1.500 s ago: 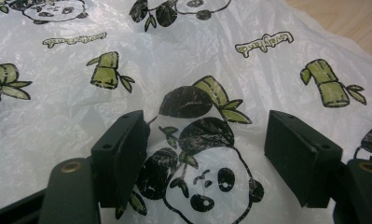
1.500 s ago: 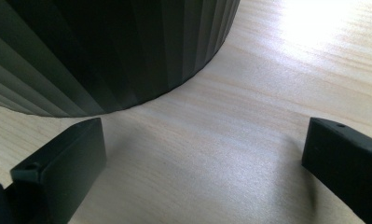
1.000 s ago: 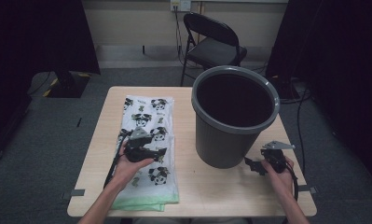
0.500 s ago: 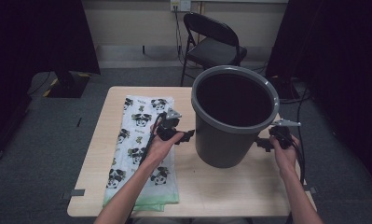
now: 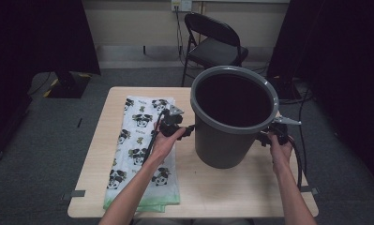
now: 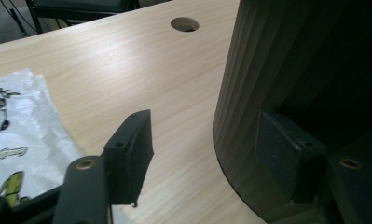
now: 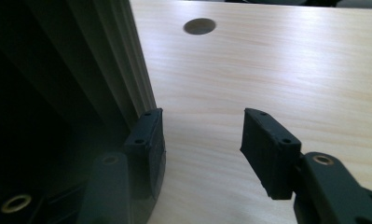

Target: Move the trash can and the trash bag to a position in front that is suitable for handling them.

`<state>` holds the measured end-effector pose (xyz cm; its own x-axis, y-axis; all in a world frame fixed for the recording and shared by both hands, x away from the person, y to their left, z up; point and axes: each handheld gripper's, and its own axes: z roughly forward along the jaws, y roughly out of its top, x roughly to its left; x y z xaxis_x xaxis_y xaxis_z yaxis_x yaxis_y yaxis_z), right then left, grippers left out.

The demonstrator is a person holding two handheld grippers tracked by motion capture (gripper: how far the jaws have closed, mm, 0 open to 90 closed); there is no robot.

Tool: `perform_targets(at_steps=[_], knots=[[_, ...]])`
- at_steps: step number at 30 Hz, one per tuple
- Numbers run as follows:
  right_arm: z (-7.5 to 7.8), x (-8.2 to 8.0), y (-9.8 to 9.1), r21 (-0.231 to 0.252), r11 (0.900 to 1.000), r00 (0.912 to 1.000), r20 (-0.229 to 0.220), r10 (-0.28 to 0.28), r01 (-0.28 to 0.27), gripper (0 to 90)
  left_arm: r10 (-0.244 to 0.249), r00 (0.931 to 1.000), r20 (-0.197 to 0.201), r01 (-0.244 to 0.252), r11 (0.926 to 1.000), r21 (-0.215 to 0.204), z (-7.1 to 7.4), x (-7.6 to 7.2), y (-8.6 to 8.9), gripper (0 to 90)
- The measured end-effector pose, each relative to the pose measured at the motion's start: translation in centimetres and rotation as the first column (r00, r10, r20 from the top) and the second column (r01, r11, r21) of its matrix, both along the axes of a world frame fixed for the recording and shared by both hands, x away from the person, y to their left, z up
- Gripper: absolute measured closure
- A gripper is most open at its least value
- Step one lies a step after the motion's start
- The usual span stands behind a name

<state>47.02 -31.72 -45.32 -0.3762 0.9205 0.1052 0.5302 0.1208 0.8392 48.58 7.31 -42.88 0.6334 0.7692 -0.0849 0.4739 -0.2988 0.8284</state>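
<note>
A large grey bucket [image 5: 234,136] stands upright on the wooden table [image 5: 213,187], right of centre. My left gripper [image 5: 190,130] is at the bucket's left wall and my right gripper [image 5: 264,137] is at its right wall. Both pairs of jaws have just been closing. In the left gripper view the left gripper [image 6: 202,140] is open over bare wood, with the bucket's ribbed wall [image 6: 267,60] by one jaw. In the right gripper view the right gripper [image 7: 200,135] is open too, one jaw beside the bucket wall [image 7: 81,60]. Neither pair of pads presses on anything.
A folded plastic sheet printed with pandas [image 5: 140,140] lies along the table's left half, under my left forearm. A round cable hole [image 6: 184,24] is in the tabletop behind the bucket. A black folding chair [image 5: 215,44] stands beyond the table.
My left hand left the panda sheet and moved right to the bucket's left wall. My right hand moved away from the front edge, up along the bucket's right side.
</note>
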Motion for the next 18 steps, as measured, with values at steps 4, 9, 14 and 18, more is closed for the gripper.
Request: perform_targets(at_steps=[4, 9, 14, 18], knots=[[0.3, -0.6, 1.0, -0.023, 0.9952, 0.9954, -0.016, 0.095, -0.095, 49.0, 0.026, 0.9996, -0.007, -0.027, 0.9990, -0.036, -0.1, -0.5, 1.3, 44.6], [0.6, -2.0, 2.5, -0.045, 0.9861, 0.9871, -0.011, 0.159, -0.160, 45.9, -0.004, 0.9996, -0.028, 0.003, 0.9982, -0.060, -0.1, -1.5, 2.9, 47.9], [0.6, -2.8, 2.8, -0.048, 0.9820, 0.9832, -0.014, 0.182, -0.183, 46.6, -0.031, 0.9990, -0.031, 0.028, 0.9960, -0.085, -0.3, -2.7, 3.7, 49.9], [0.9, -3.7, 2.7, -0.059, 0.9729, 0.9745, -0.030, 0.222, -0.224, 46.4, -0.073, 0.9967, -0.035, 0.070, 0.9941, -0.083, -0.2, -3.5, 4.0, 52.7]])
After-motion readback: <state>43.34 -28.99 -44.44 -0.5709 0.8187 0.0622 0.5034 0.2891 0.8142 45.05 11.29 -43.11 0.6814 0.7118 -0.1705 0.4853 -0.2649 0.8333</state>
